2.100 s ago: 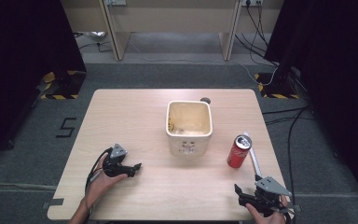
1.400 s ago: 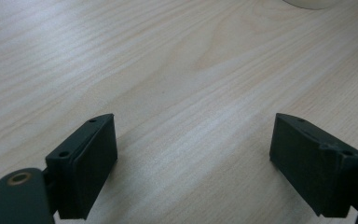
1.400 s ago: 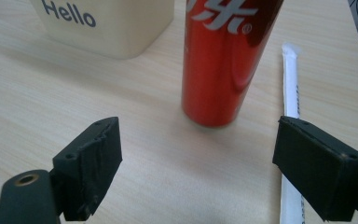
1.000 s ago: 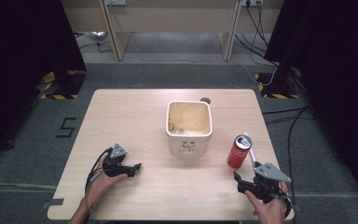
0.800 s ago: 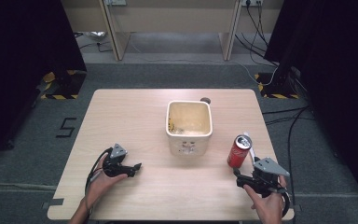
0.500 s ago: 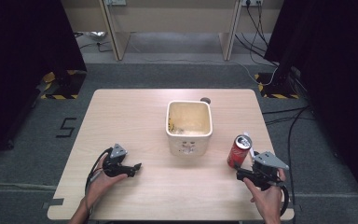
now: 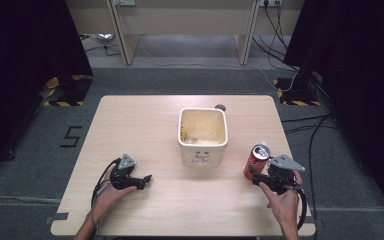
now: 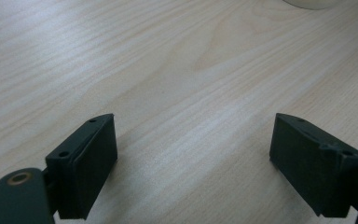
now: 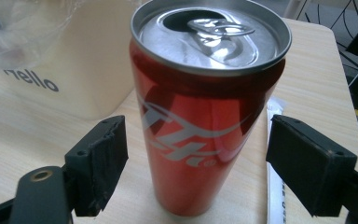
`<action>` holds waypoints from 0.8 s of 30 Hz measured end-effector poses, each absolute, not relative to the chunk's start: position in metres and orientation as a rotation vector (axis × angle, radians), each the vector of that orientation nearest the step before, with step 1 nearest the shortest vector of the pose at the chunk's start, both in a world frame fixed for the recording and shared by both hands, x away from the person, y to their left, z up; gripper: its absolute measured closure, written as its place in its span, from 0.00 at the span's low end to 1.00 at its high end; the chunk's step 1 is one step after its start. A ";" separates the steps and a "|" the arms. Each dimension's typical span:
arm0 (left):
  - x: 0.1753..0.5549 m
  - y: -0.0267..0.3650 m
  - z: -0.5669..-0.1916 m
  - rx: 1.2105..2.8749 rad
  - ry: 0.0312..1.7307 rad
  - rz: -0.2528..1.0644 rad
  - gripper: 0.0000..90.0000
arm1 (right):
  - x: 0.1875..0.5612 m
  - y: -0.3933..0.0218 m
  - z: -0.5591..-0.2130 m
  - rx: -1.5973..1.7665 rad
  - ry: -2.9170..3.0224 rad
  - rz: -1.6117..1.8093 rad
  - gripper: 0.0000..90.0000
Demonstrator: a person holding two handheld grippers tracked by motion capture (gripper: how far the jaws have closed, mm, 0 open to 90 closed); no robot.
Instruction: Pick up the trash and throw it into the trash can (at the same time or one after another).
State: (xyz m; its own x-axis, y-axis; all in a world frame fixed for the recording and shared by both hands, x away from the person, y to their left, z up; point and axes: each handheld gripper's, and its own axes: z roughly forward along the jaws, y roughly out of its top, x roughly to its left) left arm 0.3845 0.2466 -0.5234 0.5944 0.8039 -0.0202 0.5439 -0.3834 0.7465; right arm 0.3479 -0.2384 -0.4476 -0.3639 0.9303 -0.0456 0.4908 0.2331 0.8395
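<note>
**Right gripper lines up on the red can**

The red can (image 9: 207, 116) stands upright on the table (image 7: 130, 130), near its right edge and just right of the cream bin (image 7: 203, 135), with its tab already pulled open. The right gripper (image 7: 256, 175) has come in level from the person's side, so the can sits squarely between its jaws; they have just been closing a little but stand wide, with a clear gap on each side and neither pad touching the metal. That low, sideways approach looks chosen to clamp the can round its middle without tipping it.

A thin white packet (image 9: 276, 186) lies flat just behind the can, close to the right jaw, and could get nudged. The bin wall leaves only a narrow lane on the can's left, and the table edge is near on the right, so lifting straight up seems the safest way out.

The left gripper (image 7: 142, 179) rests low on bare wood well apart from the can, jaws wide and empty, with open room all round it
</note>
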 end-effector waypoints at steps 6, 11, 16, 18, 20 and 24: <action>0.384 0.247 -0.523 2.088 1.063 0.451 0.16 | 0.354 -0.237 -0.452 1.299 1.961 1.014 0.25; 0.384 0.247 -0.523 2.088 1.063 0.451 0.16 | 0.357 -0.233 -0.455 1.284 1.972 1.010 0.25; 0.384 0.247 -0.523 2.086 1.064 0.451 0.16 | 0.358 -0.233 -0.460 1.293 1.978 1.007 0.25; 0.384 0.247 -0.523 2.085 1.065 0.451 0.16 | 0.360 -0.234 -0.463 1.307 1.977 1.004 0.26; 0.384 0.247 -0.523 2.087 1.064 0.451 0.16 | 0.360 -0.235 -0.465 1.305 1.982 1.010 0.26; 0.384 0.246 -0.524 2.082 1.066 0.451 0.16 | 0.362 -0.235 -0.469 1.310 1.981 1.017 0.29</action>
